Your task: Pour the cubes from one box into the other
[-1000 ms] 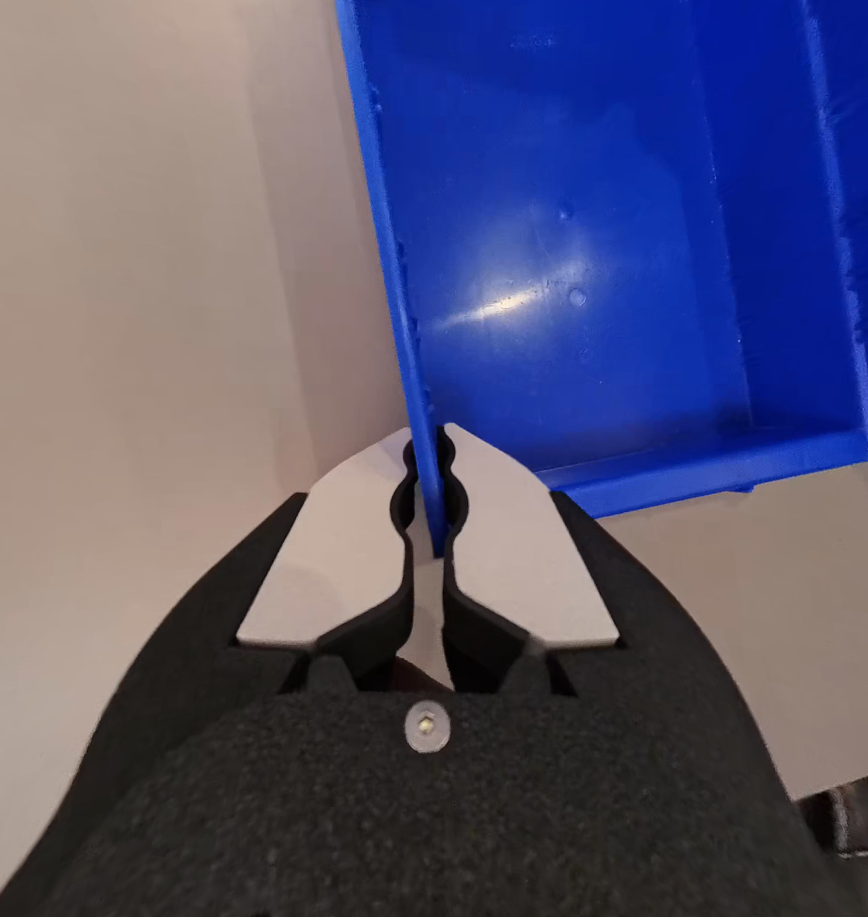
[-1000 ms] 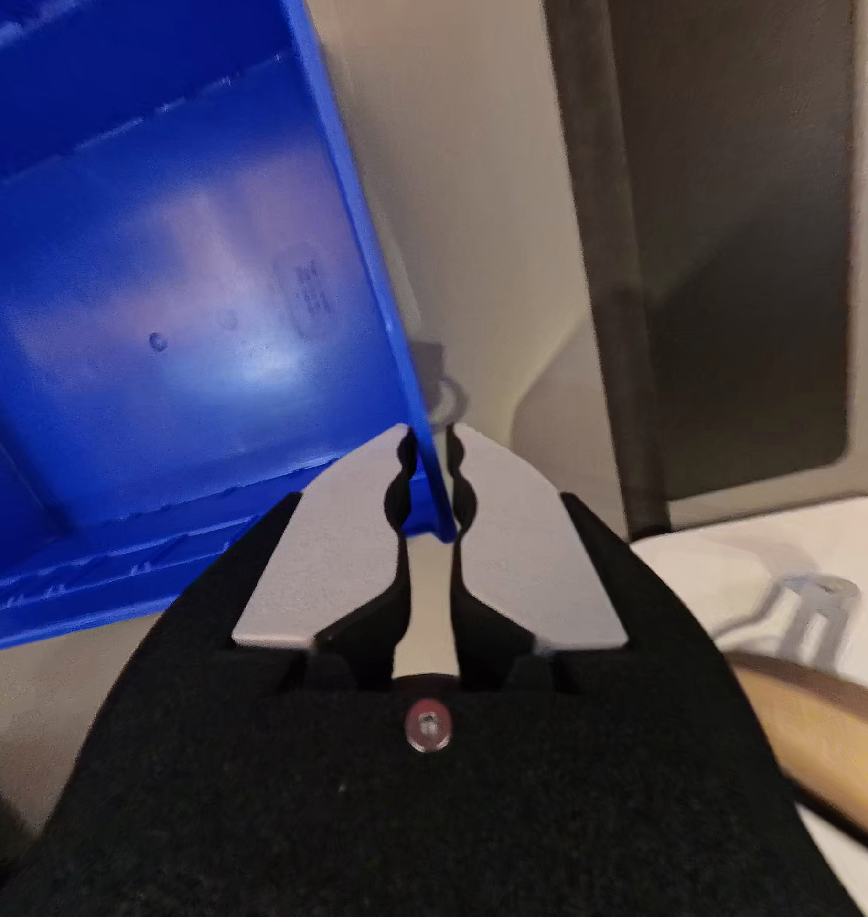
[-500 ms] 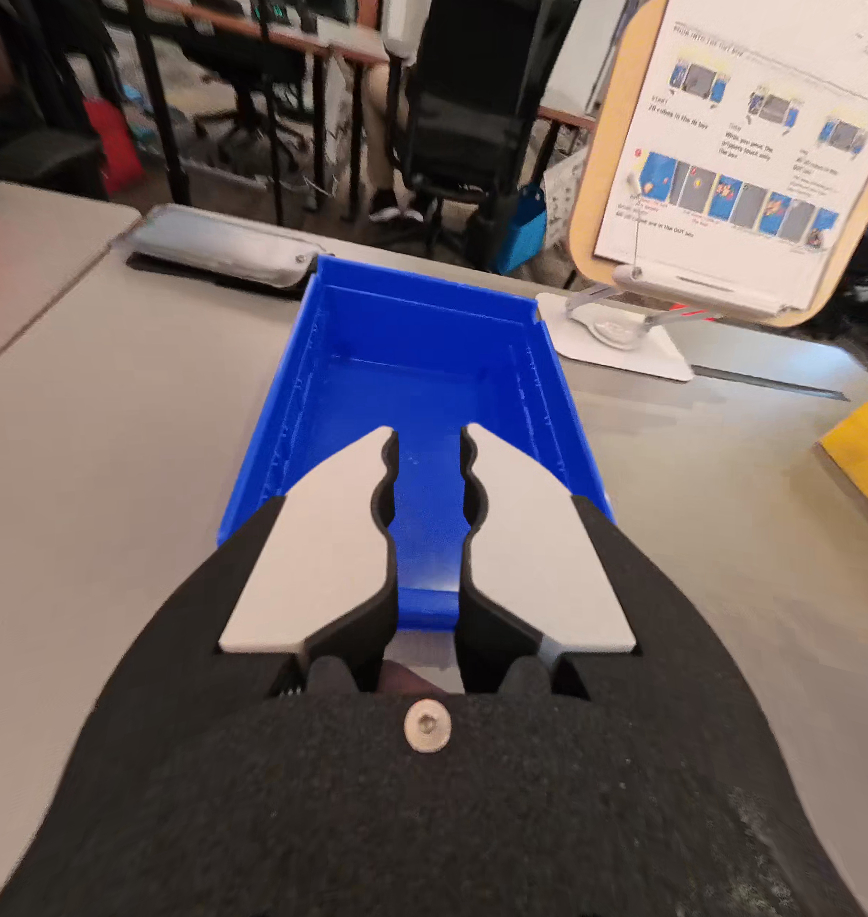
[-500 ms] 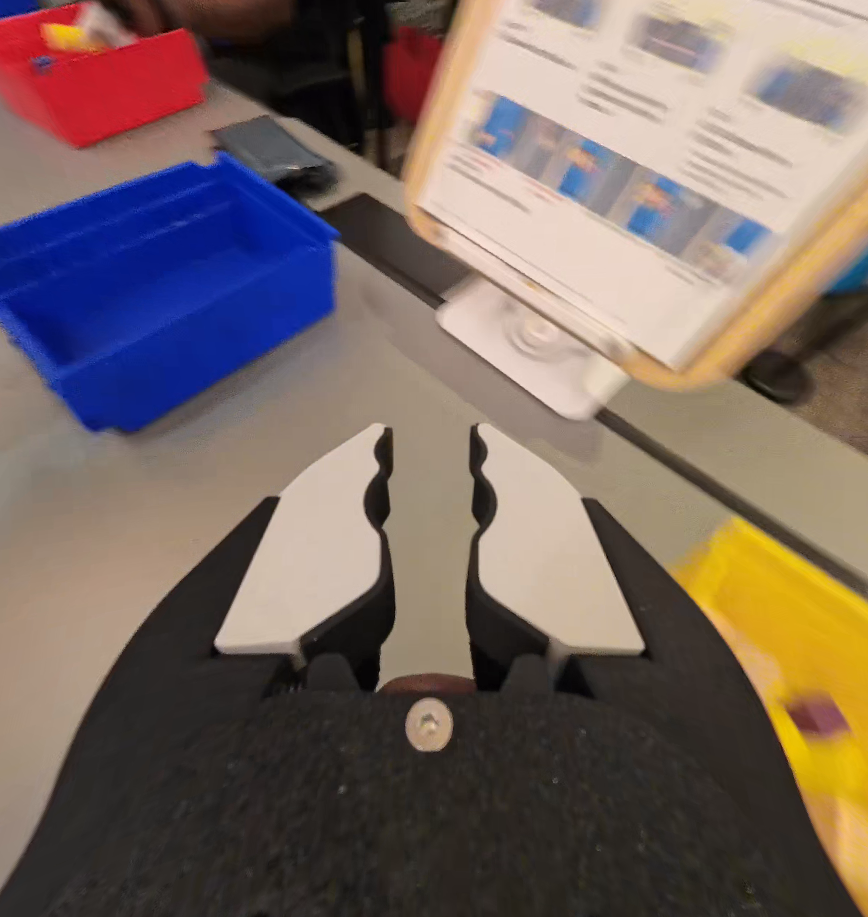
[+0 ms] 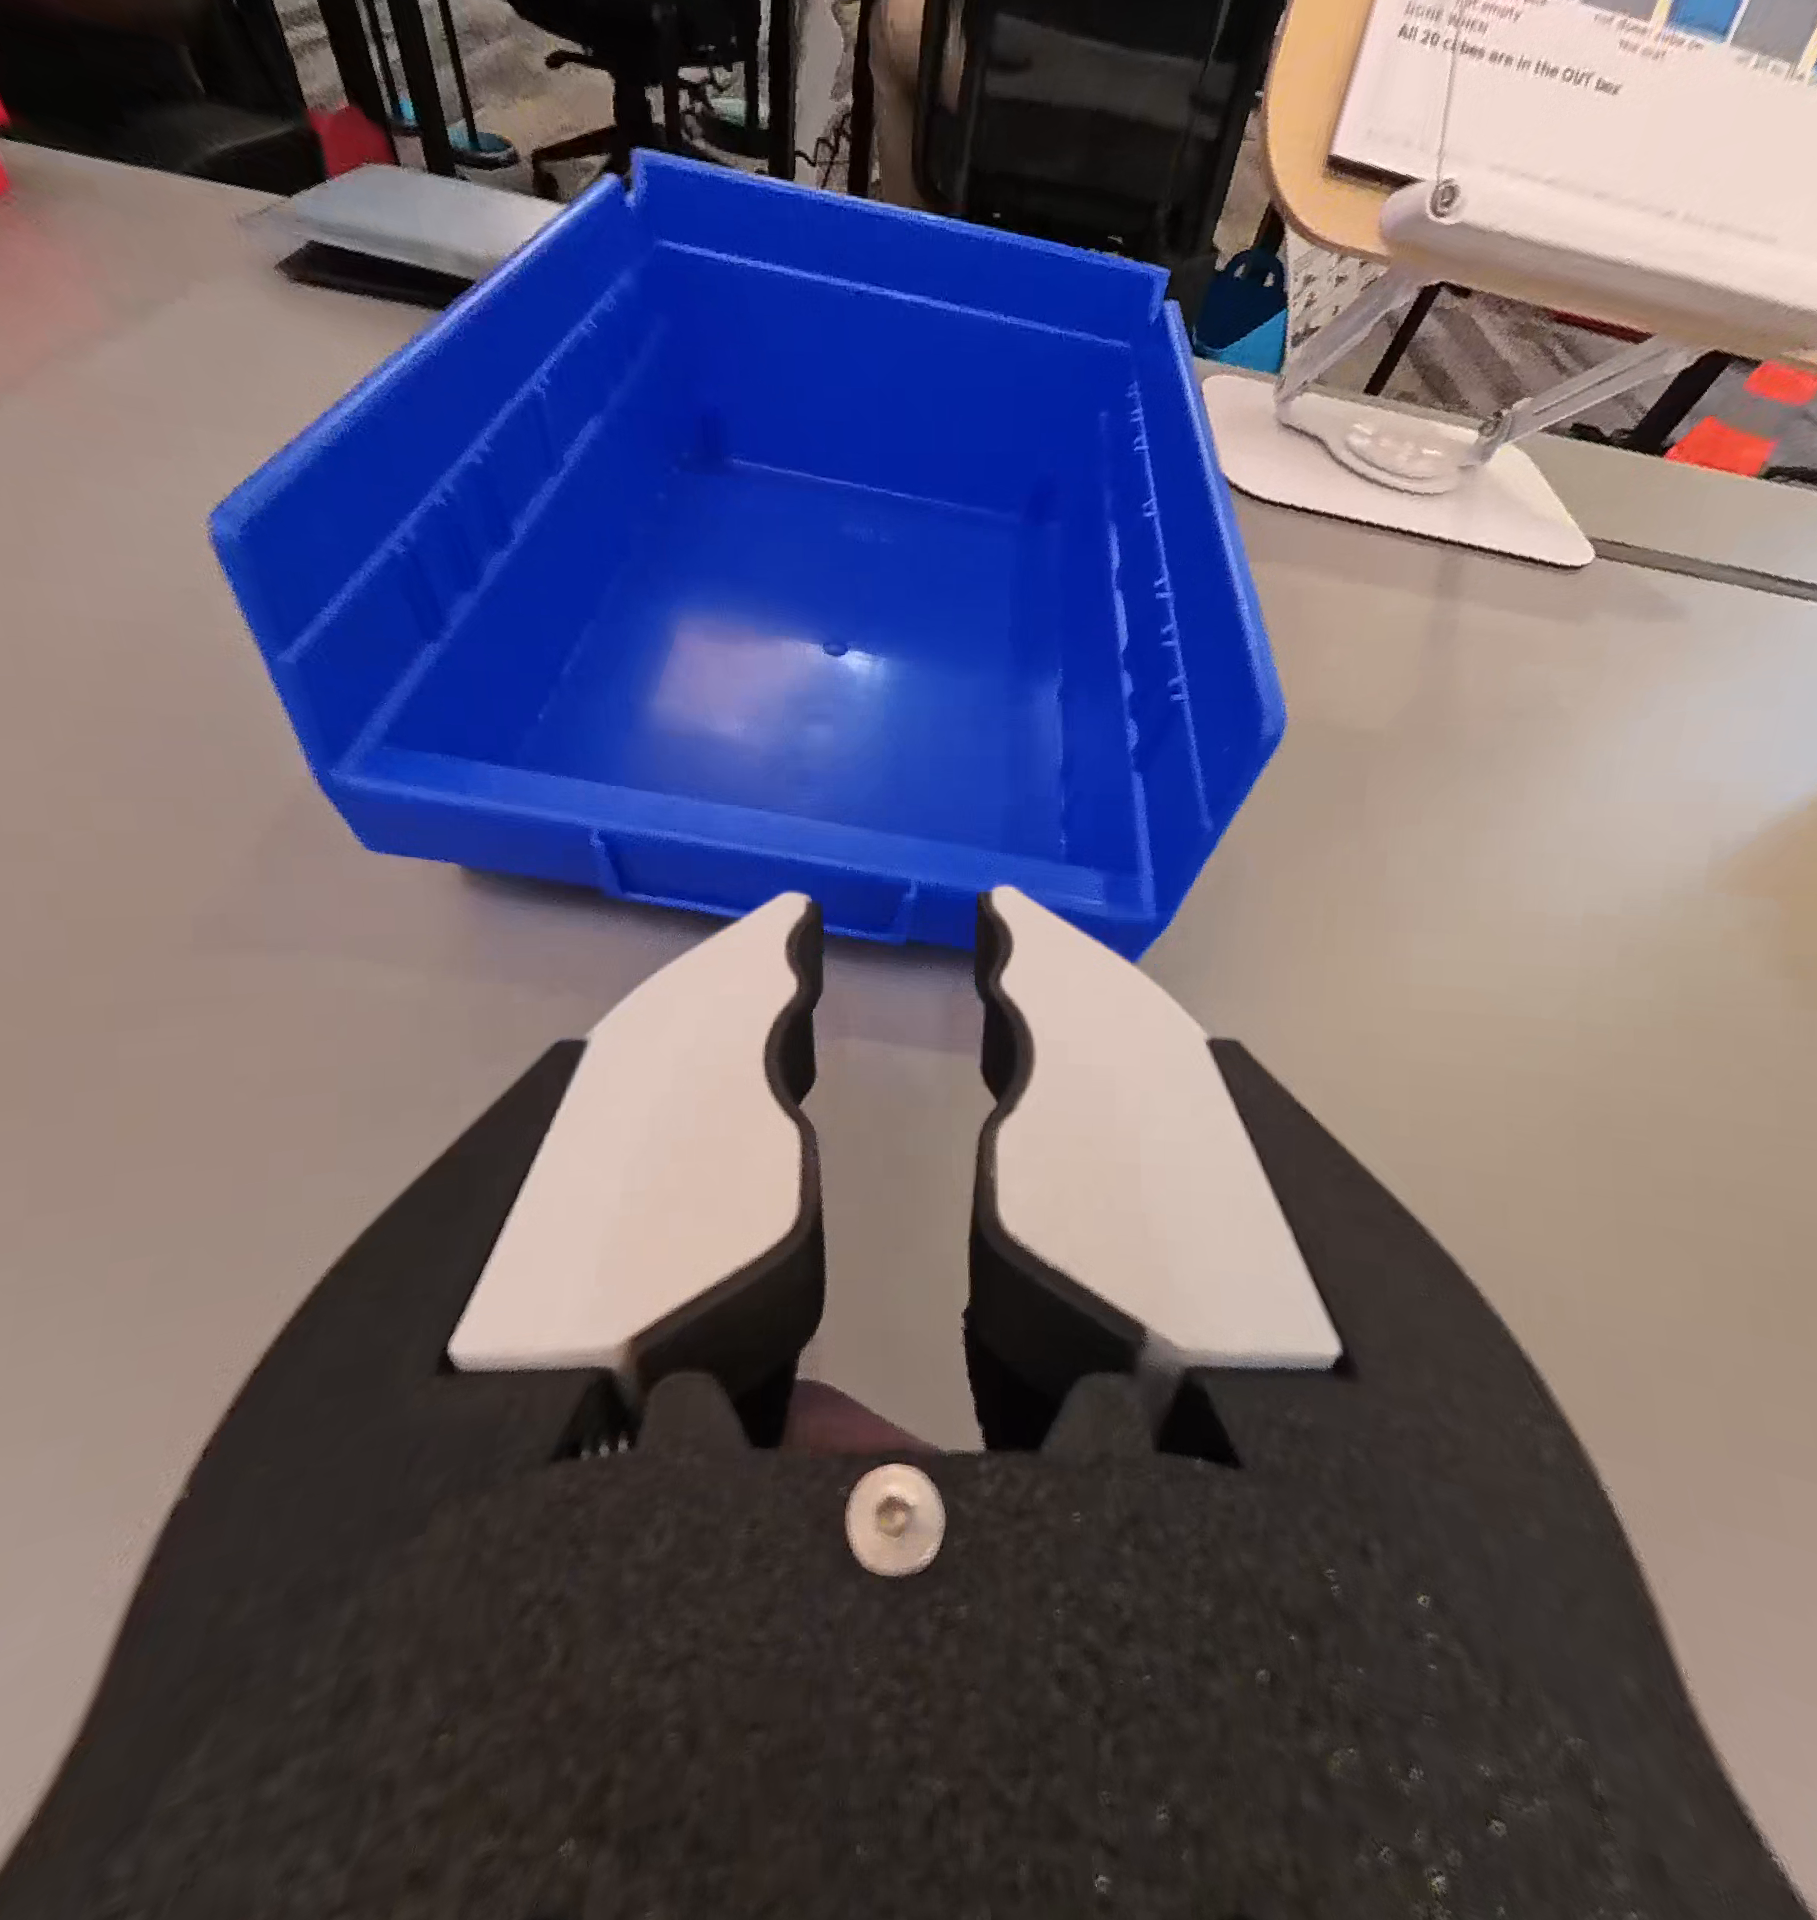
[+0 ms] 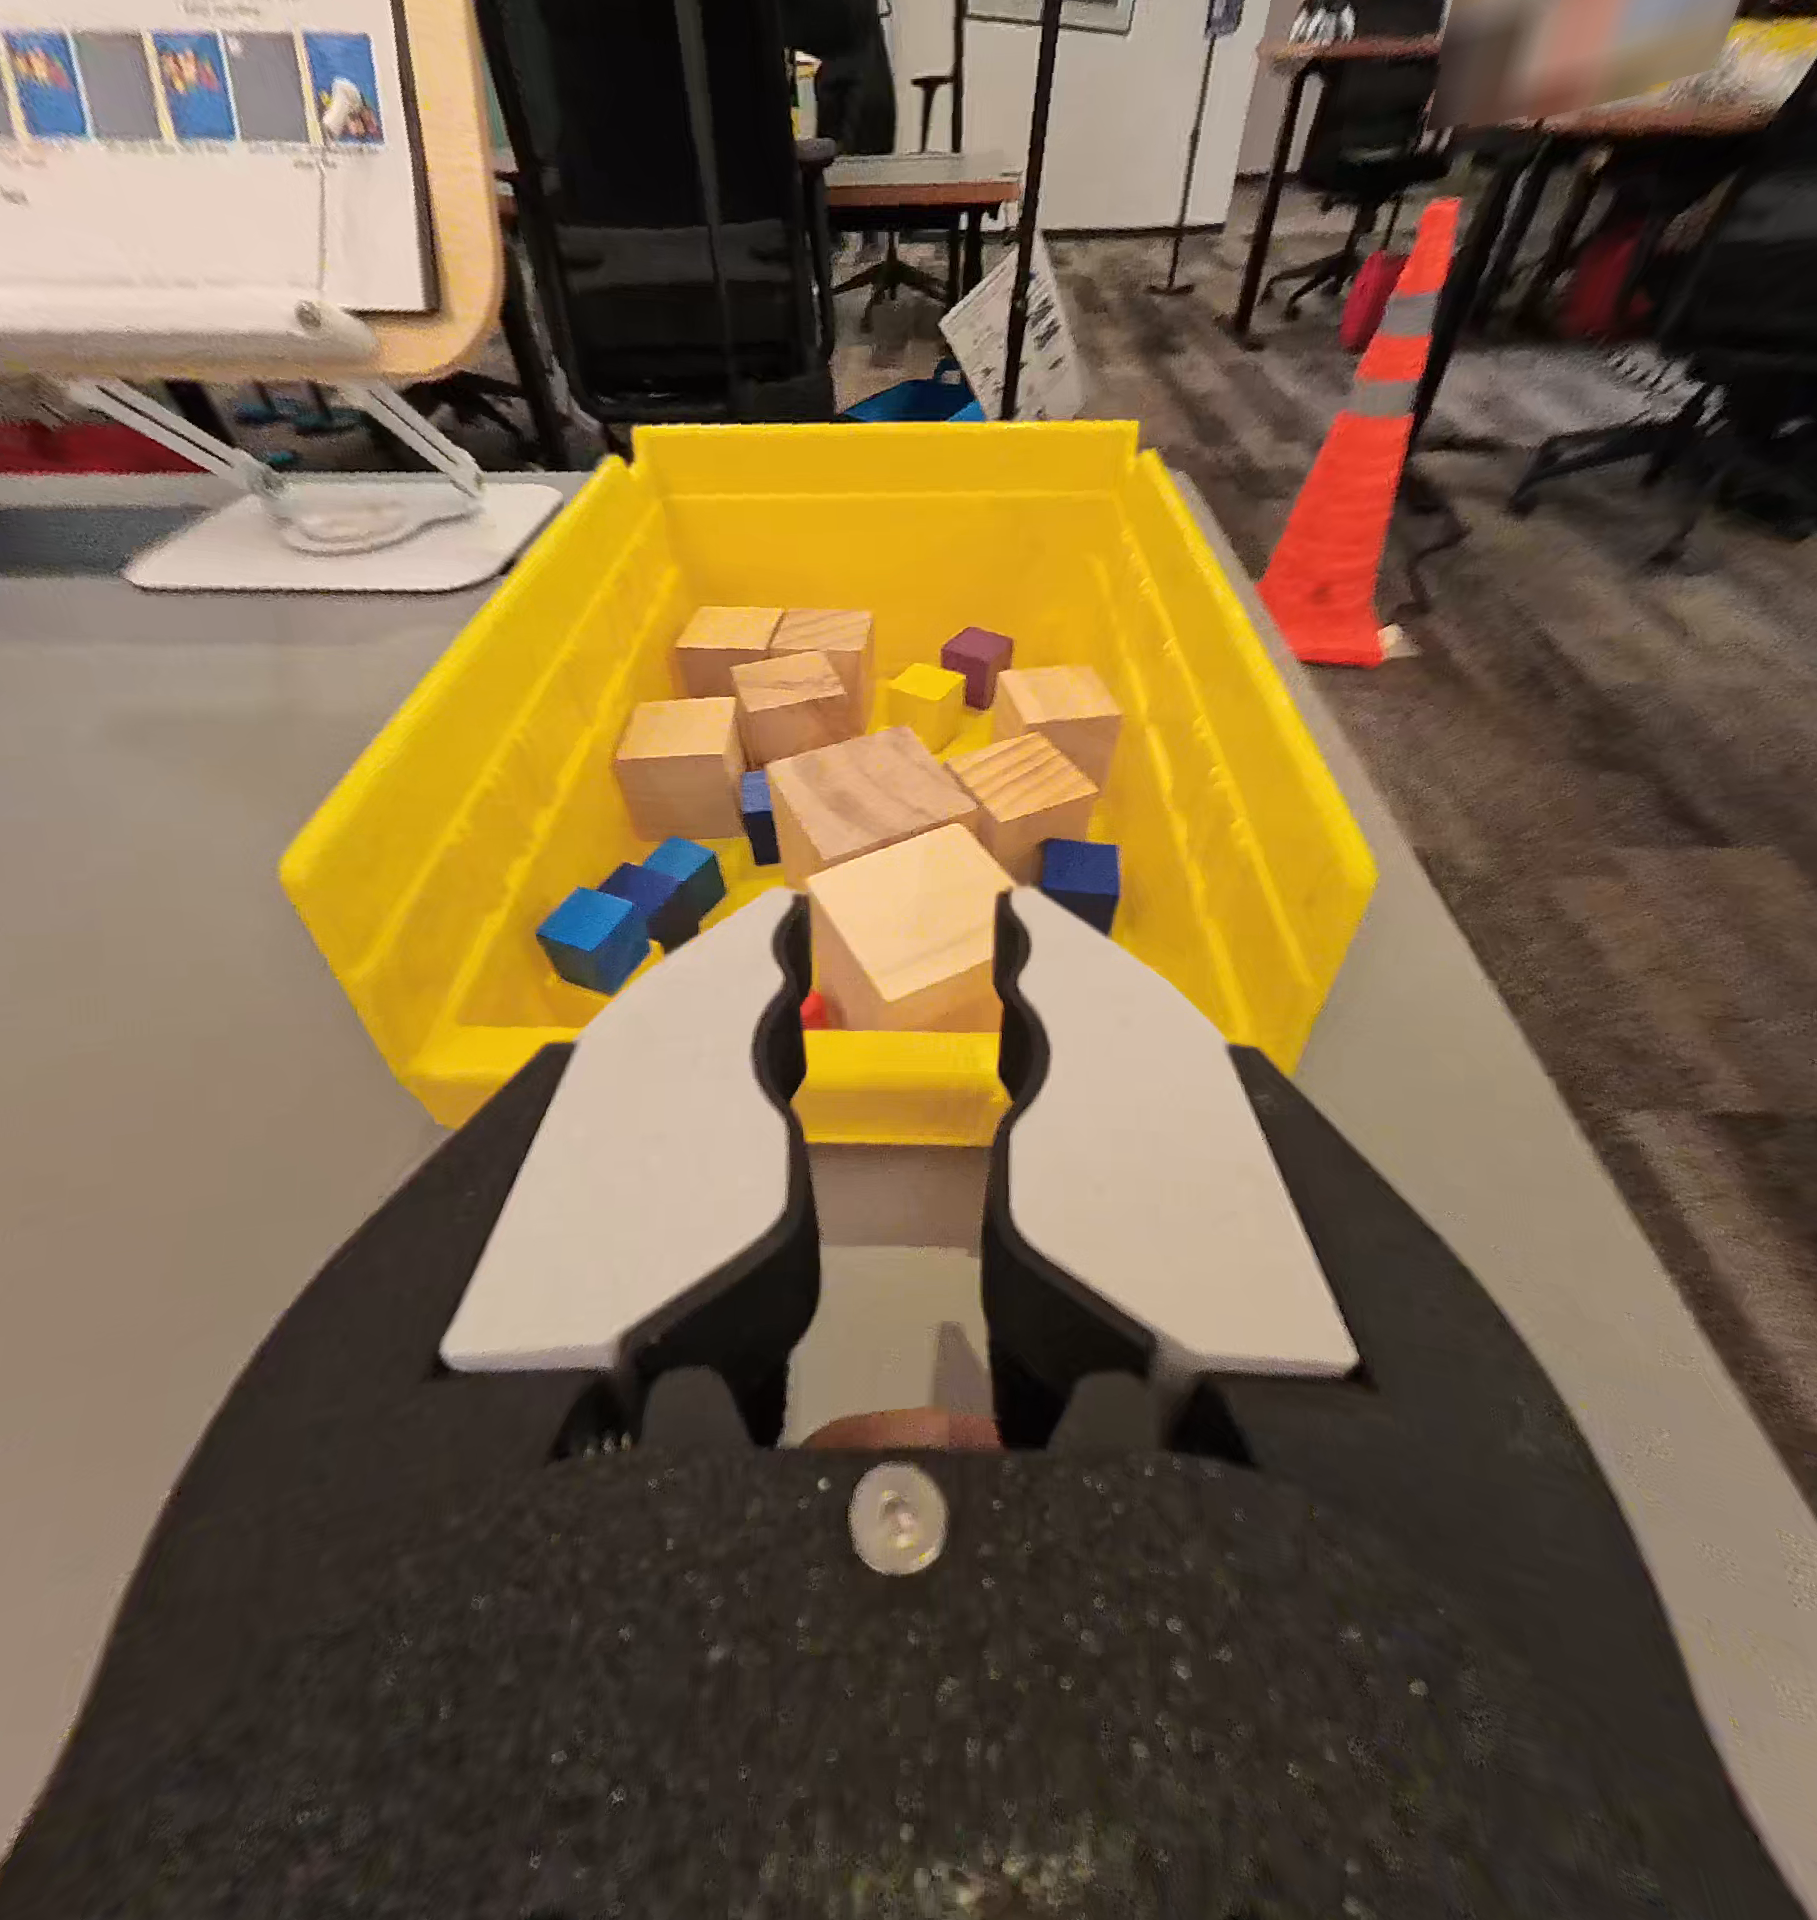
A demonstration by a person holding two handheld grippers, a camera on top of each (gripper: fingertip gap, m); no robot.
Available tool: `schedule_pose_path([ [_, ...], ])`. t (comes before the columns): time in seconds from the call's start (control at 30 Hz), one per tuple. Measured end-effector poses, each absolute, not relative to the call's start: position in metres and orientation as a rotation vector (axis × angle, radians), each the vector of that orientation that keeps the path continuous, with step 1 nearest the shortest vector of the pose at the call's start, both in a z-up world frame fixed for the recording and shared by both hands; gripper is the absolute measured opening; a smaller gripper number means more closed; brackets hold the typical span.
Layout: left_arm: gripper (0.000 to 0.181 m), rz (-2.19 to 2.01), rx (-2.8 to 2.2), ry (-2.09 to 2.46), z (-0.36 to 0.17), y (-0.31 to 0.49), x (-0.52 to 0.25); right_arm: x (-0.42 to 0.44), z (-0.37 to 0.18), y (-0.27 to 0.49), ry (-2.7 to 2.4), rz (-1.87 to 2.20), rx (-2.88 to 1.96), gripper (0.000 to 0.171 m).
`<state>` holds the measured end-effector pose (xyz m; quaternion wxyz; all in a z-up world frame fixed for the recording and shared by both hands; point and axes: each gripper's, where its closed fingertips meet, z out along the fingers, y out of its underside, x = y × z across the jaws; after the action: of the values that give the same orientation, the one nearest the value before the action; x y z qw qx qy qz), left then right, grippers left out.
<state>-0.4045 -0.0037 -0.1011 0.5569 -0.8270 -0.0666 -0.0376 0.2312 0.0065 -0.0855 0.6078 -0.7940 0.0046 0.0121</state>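
An empty blue box [image 5: 1164, 675] stands upright on the grey table in the left wrist view. My left gripper [image 5: 896, 925] is open and empty, just short of its low front wall. In the right wrist view a yellow box [image 6: 447, 831] holds several wooden cubes [image 6: 868, 790] and small coloured cubes [image 6: 592, 935]. My right gripper [image 6: 899, 914] is open and empty, hovering at the yellow box's front wall above the nearest wooden cube [image 6: 914, 935].
A clipboard stand with a white base [image 5: 1403, 468] holds an instruction sheet behind the boxes; it also shows in the right wrist view [image 6: 343, 540]. An orange cone [image 6: 1361, 468] stands on the floor past the table's right edge. A flat grey device [image 5: 395, 223] lies behind the blue box.
Both grippers let go of the blue box's side walls and opened. The blue box went from tilted up to flat on the table. The right gripper swung over to the yellow box.
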Motion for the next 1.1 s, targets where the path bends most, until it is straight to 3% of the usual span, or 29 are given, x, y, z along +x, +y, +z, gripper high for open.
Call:
schedule_pose_path([
  [0.8,0.027,0.026,-1.958,0.001,-0.102,0.003,-0.372,0.238,-0.093,0.006,0.036,0.030,-1.850,0.032],
  [0.9,0.032,-0.179,-1.922,0.060,-0.083,-0.003,-0.299,0.247,-0.086,0.008,0.040,0.026,-1.826,0.032],
  [1.1,0.041,-0.392,-1.933,0.480,-0.078,-0.014,-0.062,0.284,-0.070,0.016,0.150,0.013,-1.778,0.039],
])
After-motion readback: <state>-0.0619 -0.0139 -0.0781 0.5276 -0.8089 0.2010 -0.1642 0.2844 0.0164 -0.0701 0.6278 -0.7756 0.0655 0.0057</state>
